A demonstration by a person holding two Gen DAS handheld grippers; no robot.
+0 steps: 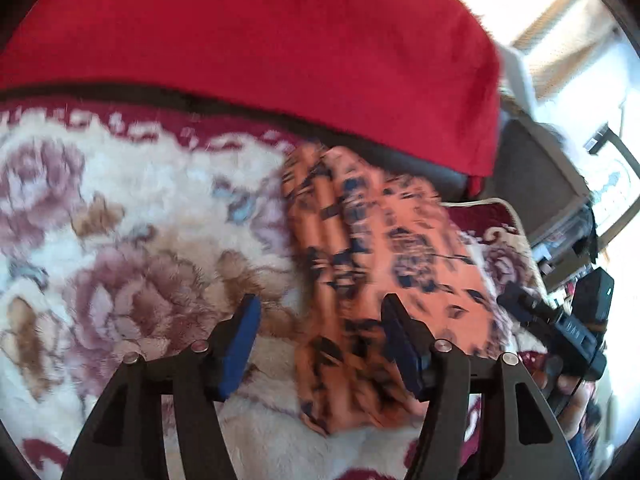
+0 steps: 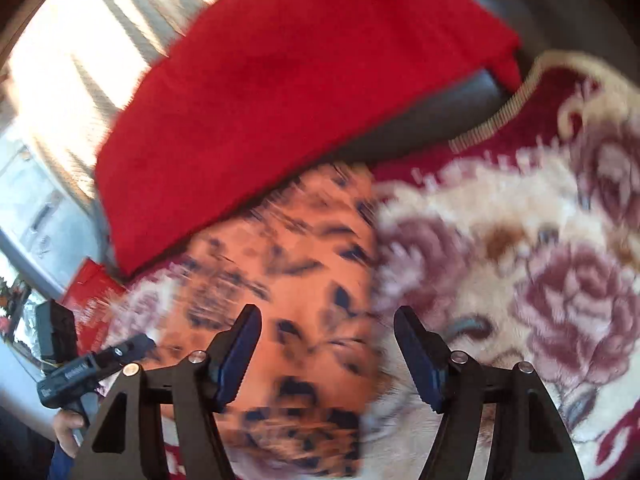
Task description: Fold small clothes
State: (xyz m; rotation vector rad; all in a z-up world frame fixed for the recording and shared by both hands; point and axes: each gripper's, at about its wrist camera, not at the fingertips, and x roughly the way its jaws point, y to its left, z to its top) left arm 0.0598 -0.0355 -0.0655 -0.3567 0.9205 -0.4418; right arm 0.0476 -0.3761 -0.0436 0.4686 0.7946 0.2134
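An orange floral-print garment (image 1: pixel 372 264), already folded into a narrow stack, is seen lying on a rose-patterned plush blanket (image 1: pixel 132 216), its far end just beside a red cloth (image 1: pixel 280 48). The left hand-held gripper (image 1: pixel 320 344) and the right hand-held gripper (image 2: pixel 326 352) are both held above it with jaws parted and nothing gripped. Both views are blurred by motion. The step is judged best done by lowering the jaws onto 1 edge of the stack, so that all layers are pinched together and the fold is kept square.
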